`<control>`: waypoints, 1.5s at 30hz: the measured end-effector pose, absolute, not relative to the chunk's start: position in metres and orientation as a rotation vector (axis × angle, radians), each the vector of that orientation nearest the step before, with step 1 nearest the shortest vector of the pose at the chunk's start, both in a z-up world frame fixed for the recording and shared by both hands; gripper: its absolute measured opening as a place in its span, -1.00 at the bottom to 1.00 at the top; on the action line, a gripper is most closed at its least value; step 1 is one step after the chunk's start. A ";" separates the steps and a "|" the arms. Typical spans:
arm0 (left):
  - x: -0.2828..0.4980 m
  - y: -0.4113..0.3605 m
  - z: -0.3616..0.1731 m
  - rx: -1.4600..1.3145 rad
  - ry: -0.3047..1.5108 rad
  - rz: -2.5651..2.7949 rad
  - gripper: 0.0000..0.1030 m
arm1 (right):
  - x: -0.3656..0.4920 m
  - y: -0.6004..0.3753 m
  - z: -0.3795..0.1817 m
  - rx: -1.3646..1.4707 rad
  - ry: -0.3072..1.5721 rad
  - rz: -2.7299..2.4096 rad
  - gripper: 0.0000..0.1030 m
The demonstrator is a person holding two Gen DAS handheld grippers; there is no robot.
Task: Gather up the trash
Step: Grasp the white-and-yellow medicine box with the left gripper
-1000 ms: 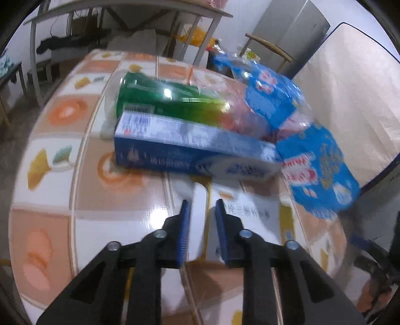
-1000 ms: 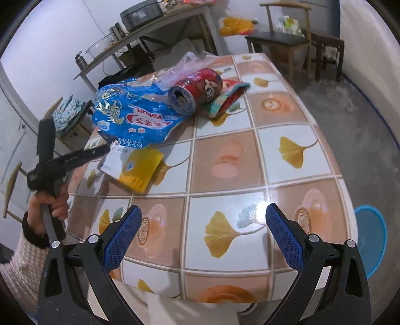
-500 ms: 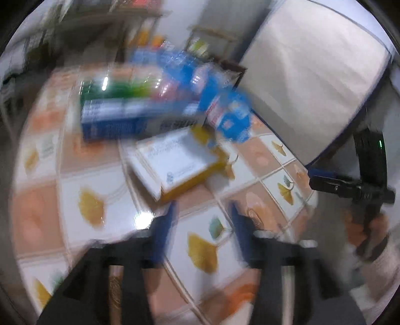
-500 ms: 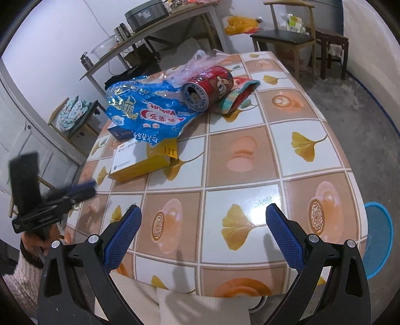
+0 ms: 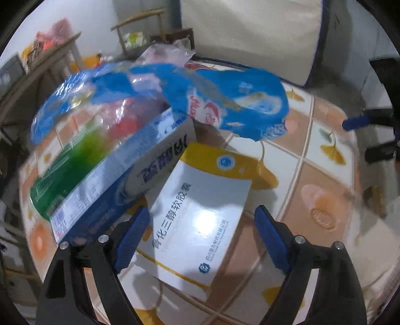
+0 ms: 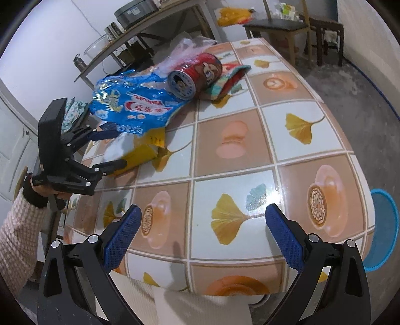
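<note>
A white and yellow medicine box lies flat on the tiled table. My left gripper is open with its fingers on either side of the box's near end; it also shows in the right wrist view. Beside the box lies a blue and white carton, a green packet and a blue Yakult wrapper, which also shows in the right wrist view. A red can lies on its side beyond. My right gripper is open and empty above the table's near edge.
A colourful snack bag lies beside the can under a clear plastic bag. A blue basin sits on the floor to the right. A wooden chair and a long side table stand behind.
My left gripper has opened wide and swung round the table's edge onto the medicine box. My right gripper has stayed open and moved little.
</note>
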State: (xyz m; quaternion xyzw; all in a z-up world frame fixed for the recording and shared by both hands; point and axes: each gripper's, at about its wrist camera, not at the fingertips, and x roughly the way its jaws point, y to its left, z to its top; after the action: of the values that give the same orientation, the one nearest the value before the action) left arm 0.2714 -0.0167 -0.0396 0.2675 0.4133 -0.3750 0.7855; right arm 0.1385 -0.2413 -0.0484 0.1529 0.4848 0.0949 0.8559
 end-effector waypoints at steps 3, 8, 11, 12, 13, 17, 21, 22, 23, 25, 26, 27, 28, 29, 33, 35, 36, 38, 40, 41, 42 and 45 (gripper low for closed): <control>0.263 -0.018 -0.039 0.595 0.862 -0.774 0.38 | 0.141 -0.244 -0.052 0.336 1.024 0.201 0.85; 0.248 -0.019 -0.039 0.641 0.846 -0.767 0.23 | 0.143 -0.245 -0.051 0.347 1.018 0.217 0.85; 0.240 -0.018 -0.038 0.650 0.860 -0.777 0.23 | 0.139 -0.244 -0.047 0.344 1.003 0.230 0.85; 0.239 -0.017 -0.036 0.646 0.864 -0.794 0.23 | 0.137 -0.244 -0.046 0.343 0.999 0.233 0.85; 0.239 -0.017 -0.035 0.642 0.864 -0.806 0.23 | 0.137 -0.244 -0.046 0.343 0.998 0.235 0.85; 0.252 -0.019 -0.032 0.644 0.821 -0.783 0.52 | 0.133 -0.247 -0.049 0.353 1.009 0.234 0.85; 0.287 -0.019 -0.045 0.602 0.898 -0.786 0.61 | 0.130 -0.248 -0.048 0.360 1.008 0.233 0.85; 0.294 -0.019 -0.049 0.589 0.920 -0.782 0.62 | 0.129 -0.249 -0.048 0.361 1.009 0.231 0.85; 0.299 -0.018 -0.050 0.565 0.933 -0.780 0.63 | 0.128 -0.250 -0.049 0.363 1.010 0.229 0.85; 0.303 -0.017 -0.050 0.523 0.962 -0.785 0.61 | 0.128 -0.252 -0.051 0.369 1.013 0.225 0.85; 0.301 -0.015 -0.050 0.512 0.970 -0.789 0.59 | 0.128 -0.254 -0.052 0.376 1.014 0.224 0.85; 0.298 -0.014 -0.050 0.506 0.978 -0.797 0.59 | 0.128 -0.255 -0.054 0.381 1.017 0.224 0.85; 0.295 -0.013 -0.051 0.512 0.979 -0.800 0.58 | 0.129 -0.256 -0.055 0.385 1.021 0.223 0.85; 0.288 -0.013 -0.052 0.529 0.979 -0.795 0.58 | 0.130 -0.257 -0.057 0.391 1.026 0.224 0.85; 0.258 -0.007 -0.054 0.527 1.028 -0.760 0.57 | 0.132 -0.257 -0.058 0.403 1.027 0.238 0.85; 0.247 -0.002 -0.053 0.489 1.062 -0.724 0.57 | 0.131 -0.257 -0.057 0.394 1.021 0.239 0.85; 0.244 0.001 -0.053 0.464 1.079 -0.702 0.57 | 0.132 -0.256 -0.058 0.388 1.021 0.235 0.85; 0.236 0.008 -0.052 0.404 1.113 -0.688 0.58 | 0.134 -0.255 -0.060 0.373 1.035 0.227 0.85; 0.232 0.014 -0.048 0.336 1.118 -0.726 0.59 | 0.137 -0.253 -0.063 0.344 1.058 0.211 0.85; 0.227 0.016 -0.049 0.322 1.110 -0.735 0.64 | 0.140 -0.250 -0.064 0.316 1.073 0.197 0.85; 0.227 0.018 -0.048 0.314 1.097 -0.734 0.68 | 0.143 -0.247 -0.066 0.281 1.089 0.186 0.85; 0.234 0.017 -0.045 0.303 1.094 -0.730 0.78 | 0.148 -0.237 -0.068 0.173 1.099 0.150 0.85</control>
State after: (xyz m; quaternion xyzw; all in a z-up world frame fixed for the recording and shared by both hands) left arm 0.2335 0.0170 -0.0452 0.1404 0.5063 -0.3380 0.7809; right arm 0.1480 -0.2367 -0.0681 0.0821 0.5211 0.0713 0.8465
